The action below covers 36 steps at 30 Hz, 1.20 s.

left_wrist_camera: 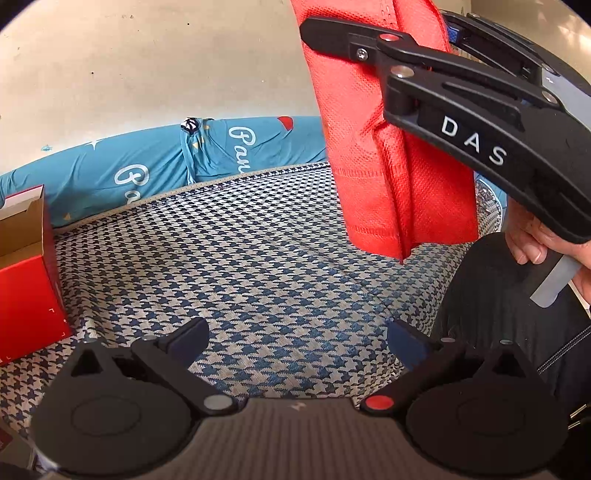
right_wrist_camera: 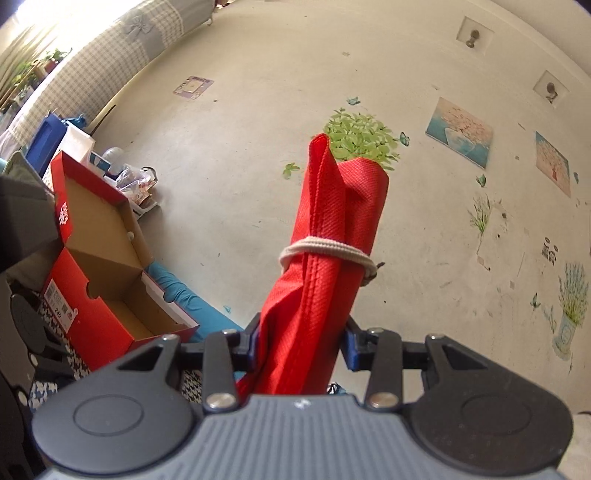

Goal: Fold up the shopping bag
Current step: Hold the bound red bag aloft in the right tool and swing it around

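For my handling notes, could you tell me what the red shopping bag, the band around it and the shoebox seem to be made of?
Shopping bag: probably non-woven synthetic fabric, matte, with dimpled texture and stitched seams. Band: off-white, ribbed, likely an elastic or cotton loop. Shoebox: cardboard, brown inside, printed red outside.

Red non-woven cloth shopping bag (right_wrist_camera: 325, 266): rough, matt weave. Cream elastic band (right_wrist_camera: 325, 251): ribbed. Houndstooth knit bedcover (left_wrist_camera: 258, 277): coarse. Red cardboard box (right_wrist_camera: 110, 291): glossy outside, raw brown inside.

red folded shopping bag (left_wrist_camera: 373, 147), hanging above houndstooth surface (left_wrist_camera: 258, 266), clamped in right gripper (left_wrist_camera: 314, 27). left gripper (left_wrist_camera: 295, 341) below, jaws apart, nothing between. red cardboard box (left_wrist_camera: 26, 280) at left; blue printed bolster (left_wrist_camera: 147, 166) behind.
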Available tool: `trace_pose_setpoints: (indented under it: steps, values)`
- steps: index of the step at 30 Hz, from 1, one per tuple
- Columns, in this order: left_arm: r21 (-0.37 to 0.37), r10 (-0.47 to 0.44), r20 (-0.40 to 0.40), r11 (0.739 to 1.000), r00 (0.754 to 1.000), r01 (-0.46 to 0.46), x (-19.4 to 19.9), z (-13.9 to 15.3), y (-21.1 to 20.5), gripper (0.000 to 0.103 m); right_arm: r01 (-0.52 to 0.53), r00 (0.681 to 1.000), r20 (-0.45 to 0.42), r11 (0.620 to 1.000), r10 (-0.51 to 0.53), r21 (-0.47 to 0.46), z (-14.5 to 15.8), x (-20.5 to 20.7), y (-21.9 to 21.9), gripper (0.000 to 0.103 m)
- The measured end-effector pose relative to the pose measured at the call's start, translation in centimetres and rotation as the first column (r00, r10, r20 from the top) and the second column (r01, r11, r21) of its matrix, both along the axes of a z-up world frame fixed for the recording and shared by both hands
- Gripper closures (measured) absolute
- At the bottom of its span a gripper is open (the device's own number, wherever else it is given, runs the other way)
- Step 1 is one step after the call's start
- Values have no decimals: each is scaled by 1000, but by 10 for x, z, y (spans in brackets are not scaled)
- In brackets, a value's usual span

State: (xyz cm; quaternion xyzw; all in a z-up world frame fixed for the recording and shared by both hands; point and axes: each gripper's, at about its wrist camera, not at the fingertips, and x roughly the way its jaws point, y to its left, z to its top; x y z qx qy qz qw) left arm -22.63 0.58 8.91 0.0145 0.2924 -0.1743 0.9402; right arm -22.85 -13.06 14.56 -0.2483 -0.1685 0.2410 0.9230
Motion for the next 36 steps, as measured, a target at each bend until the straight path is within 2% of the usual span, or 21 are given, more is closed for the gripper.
trace_pose_setpoints:
  steps: [12,21,25,27,32,36]
  values:
    - [37,-33,-19,999,999,34,-5,-3,-14,0,28,982,-190,984,6,175,13,19,-22,65]
    - [68,-54,-37,996,998,56,-9,-12,-21,0,98,936,-352,951,12,293,22,34,-40,64]
    - [67,-56,-43,996,997,59,-10,-14,-22,0,167,888,-459,903,37,397,27,47,-56,62]
    - [67,-57,-47,996,997,60,-10,-16,-23,0,202,853,-518,871,68,447,28,56,-65,62]
    - [73,-52,-56,996,997,56,-12,-19,-26,0,325,720,-669,764,183,558,16,82,-93,62]
    - [66,-37,-68,997,997,41,-11,-22,-28,0,408,627,-731,686,270,603,2,98,-109,61]
